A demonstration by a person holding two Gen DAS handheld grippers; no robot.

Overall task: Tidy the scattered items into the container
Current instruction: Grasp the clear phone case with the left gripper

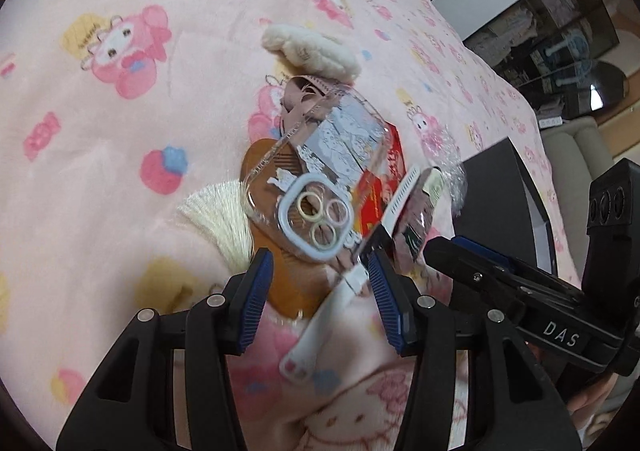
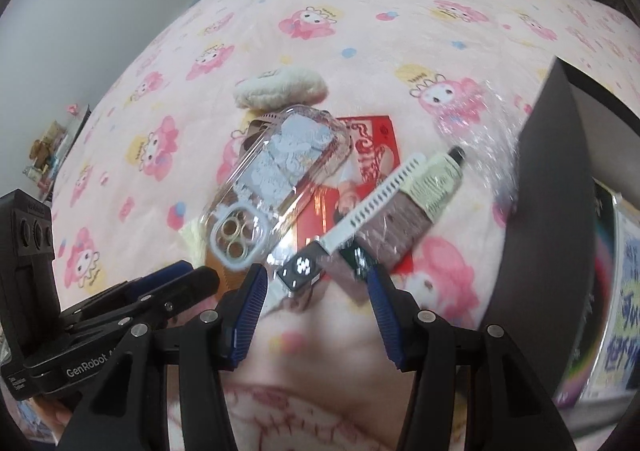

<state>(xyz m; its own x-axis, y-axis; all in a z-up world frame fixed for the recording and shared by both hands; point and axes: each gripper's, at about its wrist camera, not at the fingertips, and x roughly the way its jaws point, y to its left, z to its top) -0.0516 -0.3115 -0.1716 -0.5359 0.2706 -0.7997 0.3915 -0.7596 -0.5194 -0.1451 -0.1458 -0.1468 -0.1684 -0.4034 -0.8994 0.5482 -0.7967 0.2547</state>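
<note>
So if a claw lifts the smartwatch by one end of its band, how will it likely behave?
The watch would probably droop: its white perforated band looks like soft rubber, and the square body seems the heavier part. It may also drag on the phone case and tube lying against it. It seems unlikely to roll, since it lies flat.

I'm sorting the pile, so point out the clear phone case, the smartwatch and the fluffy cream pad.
clear phone case point(image 2: 276, 179): right wrist view, middle of its back.
smartwatch point(image 2: 302, 267): right wrist view, its dark face.
fluffy cream pad point(image 2: 280, 89): right wrist view, its centre.
</note>
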